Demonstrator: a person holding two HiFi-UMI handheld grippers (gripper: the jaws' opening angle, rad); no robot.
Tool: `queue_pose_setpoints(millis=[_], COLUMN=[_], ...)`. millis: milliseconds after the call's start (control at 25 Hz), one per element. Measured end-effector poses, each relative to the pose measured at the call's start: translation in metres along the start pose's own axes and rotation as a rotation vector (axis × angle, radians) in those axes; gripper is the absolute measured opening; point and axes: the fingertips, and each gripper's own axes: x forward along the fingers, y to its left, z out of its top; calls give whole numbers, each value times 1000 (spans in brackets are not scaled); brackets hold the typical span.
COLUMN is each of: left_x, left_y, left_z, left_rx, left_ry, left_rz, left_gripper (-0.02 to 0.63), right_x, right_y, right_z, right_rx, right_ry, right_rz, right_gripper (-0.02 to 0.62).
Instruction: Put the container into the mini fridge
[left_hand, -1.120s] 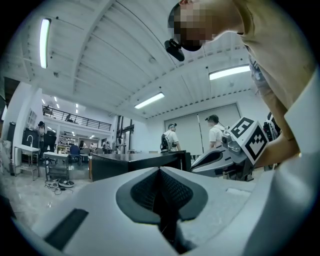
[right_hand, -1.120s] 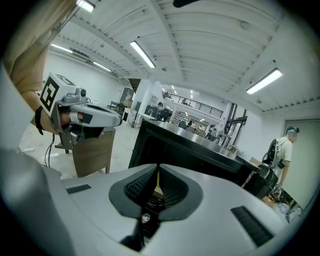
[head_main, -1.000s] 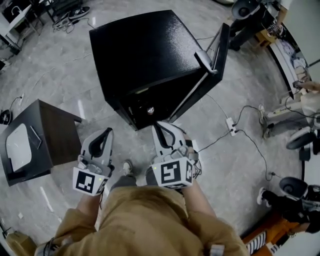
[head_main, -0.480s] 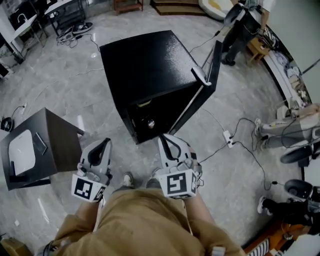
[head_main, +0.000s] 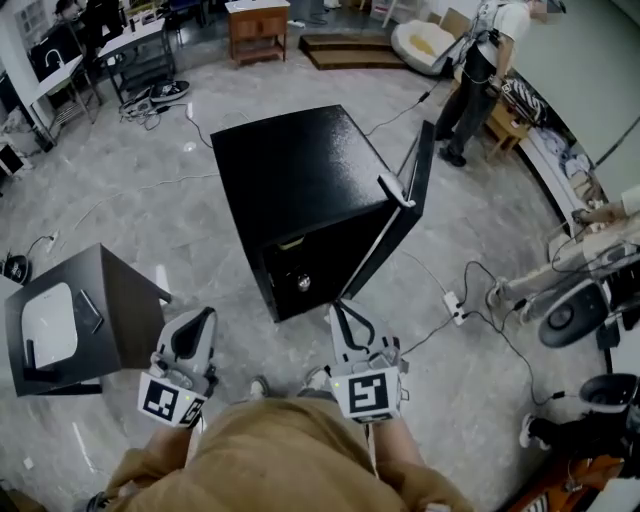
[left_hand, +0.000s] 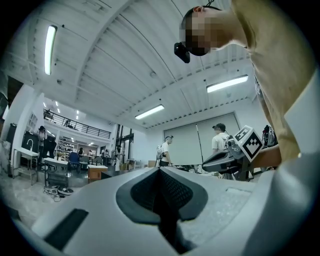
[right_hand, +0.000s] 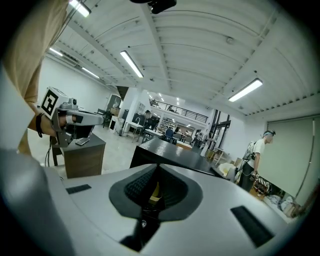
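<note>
Left gripper and right gripper, both clenched shut, point at the mini fridge on the floor; the presumed container sits just inside its open front, the swung-out door nearer the right gripper.

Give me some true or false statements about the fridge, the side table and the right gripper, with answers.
The fridge has its door open. True.
The fridge stands on a bench. False: it stands on the floor.
The right gripper is shut. True.
A white pad lies on the side table. True.
In the head view the side table is right of the fridge. False: it is left of it.
</note>
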Motion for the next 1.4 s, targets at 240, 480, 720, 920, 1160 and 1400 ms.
queue_pose_setpoints(millis=[240, 480, 720, 920, 1160, 1400], left_x=[-19, -36, -46, -47, -39, -31], left_y=[21, 52, 78, 97, 103, 108], left_z=[14, 19, 33, 30, 32, 33], left_rx=[-7, -12, -6, -19, -21, -18], left_ry=[-23, -42, -61, -68, -81, -87], left_rz=[50, 119, 175, 209, 210, 204], left_gripper=[2, 2, 2, 2, 2, 2], right_x=[-5, 6, 6, 9, 4, 2], right_y=[-11, -12, -20, -30, -44, -51], right_z=[5, 13, 29, 34, 40, 50], right_rx=[74, 163, 199, 223, 246, 265], right_ry=[-17, -41, -63, -82, -105, -143], right_rz=[-47, -50, -60, -77, -96, -104], right_gripper=[8, 8, 8, 8, 8, 3])
